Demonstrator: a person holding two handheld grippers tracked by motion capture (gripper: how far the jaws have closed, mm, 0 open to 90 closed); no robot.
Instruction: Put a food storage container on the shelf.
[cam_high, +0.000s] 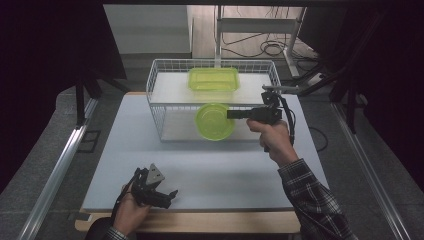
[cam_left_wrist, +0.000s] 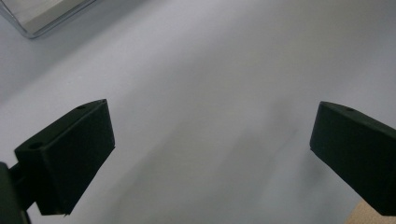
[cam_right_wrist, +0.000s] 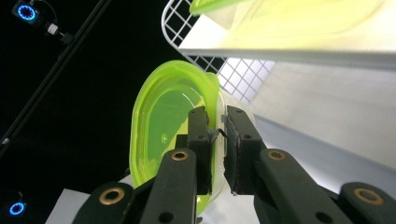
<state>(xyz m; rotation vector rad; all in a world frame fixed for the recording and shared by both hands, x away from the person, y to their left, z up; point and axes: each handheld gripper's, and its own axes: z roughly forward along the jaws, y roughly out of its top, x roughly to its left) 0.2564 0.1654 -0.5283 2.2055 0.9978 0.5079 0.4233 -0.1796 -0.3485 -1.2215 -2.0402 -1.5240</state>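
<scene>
Beside the rack (cam_high: 165, 107), right tool (cam_right_wrist: 218, 133) pinches lid (cam_right_wrist: 163, 135).

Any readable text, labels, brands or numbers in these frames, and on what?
None can be read.
Round green container held by the right gripper: no print or label in the high view or the right gripper view.
Rectangular green container on the wire rack: no markings visible.
Left gripper and the table: plain surfaces, no lettering.
</scene>
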